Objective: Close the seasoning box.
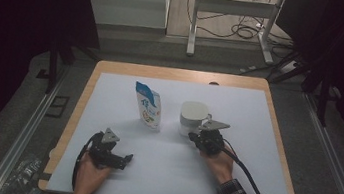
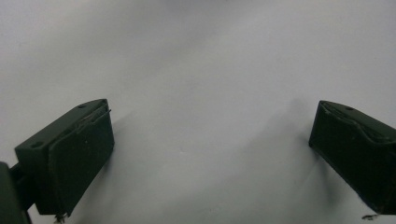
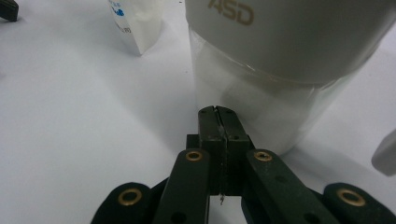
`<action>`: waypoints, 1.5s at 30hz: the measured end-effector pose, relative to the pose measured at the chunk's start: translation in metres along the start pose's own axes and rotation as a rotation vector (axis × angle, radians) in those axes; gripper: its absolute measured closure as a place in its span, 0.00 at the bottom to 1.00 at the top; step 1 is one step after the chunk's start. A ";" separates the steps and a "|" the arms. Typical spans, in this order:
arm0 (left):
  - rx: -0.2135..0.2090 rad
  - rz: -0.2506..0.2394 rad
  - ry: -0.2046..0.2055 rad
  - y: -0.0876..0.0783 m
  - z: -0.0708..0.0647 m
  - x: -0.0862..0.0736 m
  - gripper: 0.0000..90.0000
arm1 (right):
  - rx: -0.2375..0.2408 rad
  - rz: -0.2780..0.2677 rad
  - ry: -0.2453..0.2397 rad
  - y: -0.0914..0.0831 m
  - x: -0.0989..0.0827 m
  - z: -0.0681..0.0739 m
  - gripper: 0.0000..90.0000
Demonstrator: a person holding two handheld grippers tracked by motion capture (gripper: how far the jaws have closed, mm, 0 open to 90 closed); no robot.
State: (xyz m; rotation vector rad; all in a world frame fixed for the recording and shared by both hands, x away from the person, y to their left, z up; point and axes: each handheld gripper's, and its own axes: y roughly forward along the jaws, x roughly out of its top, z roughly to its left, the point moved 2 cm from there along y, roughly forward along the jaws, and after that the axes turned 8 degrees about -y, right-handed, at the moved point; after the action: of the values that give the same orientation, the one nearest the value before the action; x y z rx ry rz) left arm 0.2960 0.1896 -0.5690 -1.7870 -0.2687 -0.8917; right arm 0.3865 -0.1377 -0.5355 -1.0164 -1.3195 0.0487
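1. Blue-and-white pouch (image 1: 148, 105) stands upright on the white table mat (image 1: 113, 185), just left of the jar & apart from it; in your R gripper view its corner (image 3: 135, 25) sits top left.
2. Nothing lies between your R gripper (image 1: 200, 137) and the jar. Open mat only betw. the two hands.
3. Jar (image 1: 193, 118): clear straight wall, white-ish contents, wide off-white lid (image 3: 289, 32) w/ gold letters "ASD". Stands upright mid-mat, right of centre.
4. R gripper (image 3: 218, 112): jaws clenched flat together, nothing in them; tips right at the jar's lower wall (image 3: 261, 107), contact can't be told.
5. L gripper (image 1: 124, 160): low near the mat's front left, well apart from pouch & jar. Jaws released, spread wide (image 2: 210, 140), bare mat betw. them.
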 end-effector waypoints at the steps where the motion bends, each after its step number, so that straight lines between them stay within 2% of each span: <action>1: 0.000 0.000 0.000 0.000 0.000 0.000 0.00 | 0.000 0.001 -0.002 0.001 0.001 0.000 0.99; 12: 0.000 0.000 0.000 0.000 0.000 0.000 0.00 | -0.011 0.005 -0.018 0.007 0.006 0.000 0.99; 26: 0.000 0.000 0.000 0.000 0.000 0.000 0.00 | -0.015 0.008 -0.016 0.000 0.007 -0.001 0.95; 37: 0.000 0.000 0.000 0.000 0.000 0.000 0.00 | -0.012 0.014 -0.019 -0.003 0.007 0.002 0.82; 45: 0.000 0.000 0.000 0.000 0.000 0.000 0.00 | -0.017 0.020 -0.032 -0.013 0.008 0.005 0.72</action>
State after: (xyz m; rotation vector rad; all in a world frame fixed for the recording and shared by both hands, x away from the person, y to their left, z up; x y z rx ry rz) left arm 0.2960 0.1896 -0.5691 -1.7871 -0.2685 -0.8916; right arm 0.3791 -0.1380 -0.5218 -1.0465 -1.3413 0.0694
